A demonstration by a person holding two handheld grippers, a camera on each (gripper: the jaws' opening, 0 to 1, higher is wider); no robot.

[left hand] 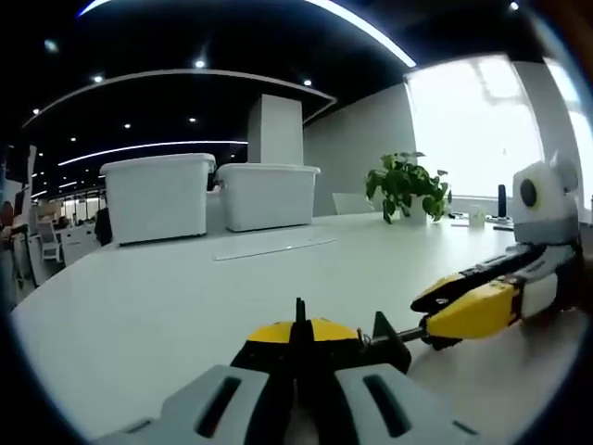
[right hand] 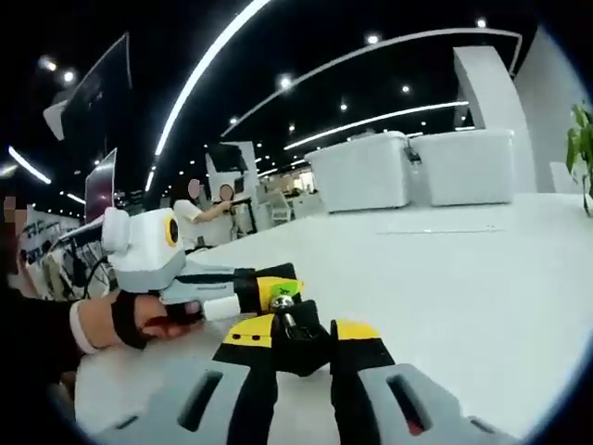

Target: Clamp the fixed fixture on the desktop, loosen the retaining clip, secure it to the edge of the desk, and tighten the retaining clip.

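The black fixture (left hand: 298, 320) rests low on the white desk (left hand: 167, 297), with a thin black plate standing up from it. My left gripper (left hand: 298, 350) is shut on that plate between its yellow and black tips. The right gripper (left hand: 432, 321) reaches in from the right and is shut on the fixture's metal screw end (left hand: 408, 337). In the right gripper view my right gripper (right hand: 301, 341) holds the black retaining clip (right hand: 298, 345), topped by a silver screw knob (right hand: 283, 303). The left gripper (right hand: 274, 278) comes in from the left, held by a gloved hand (right hand: 125, 320).
Two white storage bins (left hand: 157, 197) (left hand: 269, 195) stand at the desk's far side, with a thin flat strip (left hand: 273, 248) lying before them. A potted plant (left hand: 404, 184) stands at the far right. People (right hand: 196, 211) sit beyond the desk (right hand: 463, 278).
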